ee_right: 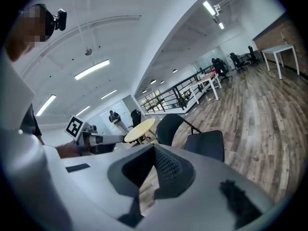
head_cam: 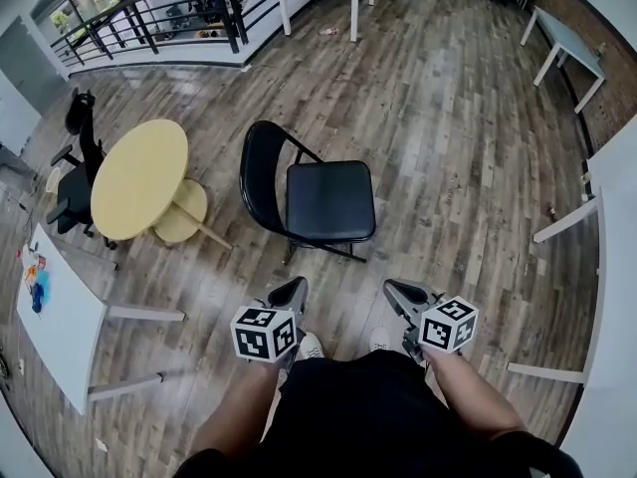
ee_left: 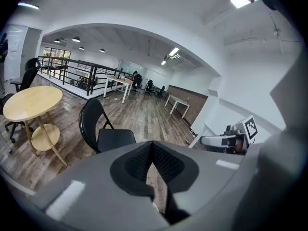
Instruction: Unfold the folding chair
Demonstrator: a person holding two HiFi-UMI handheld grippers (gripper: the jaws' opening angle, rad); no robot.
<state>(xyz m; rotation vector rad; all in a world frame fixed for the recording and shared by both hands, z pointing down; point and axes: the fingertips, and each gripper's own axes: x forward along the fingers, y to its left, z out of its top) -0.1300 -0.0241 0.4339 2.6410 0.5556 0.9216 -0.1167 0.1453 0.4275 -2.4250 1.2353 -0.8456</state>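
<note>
The black folding chair (head_cam: 328, 202) stands unfolded on the wood floor, seat down and backrest (head_cam: 261, 172) upright. It also shows in the left gripper view as the chair (ee_left: 108, 138) and in the right gripper view as the chair (ee_right: 204, 143). My left gripper (head_cam: 296, 289) hovers near my body, short of the chair, shut and empty (ee_left: 153, 146). My right gripper (head_cam: 393, 289) hangs beside it, also shut with nothing between its jaws (ee_right: 155, 150). Neither touches the chair.
A round yellow table (head_cam: 139, 177) with a lower shelf stands left of the chair, a black office chair (head_cam: 75, 182) behind it. White tables flank me at the left (head_cam: 60, 317) and right (head_cam: 607, 267). A black railing (head_cam: 149, 18) runs along the far left.
</note>
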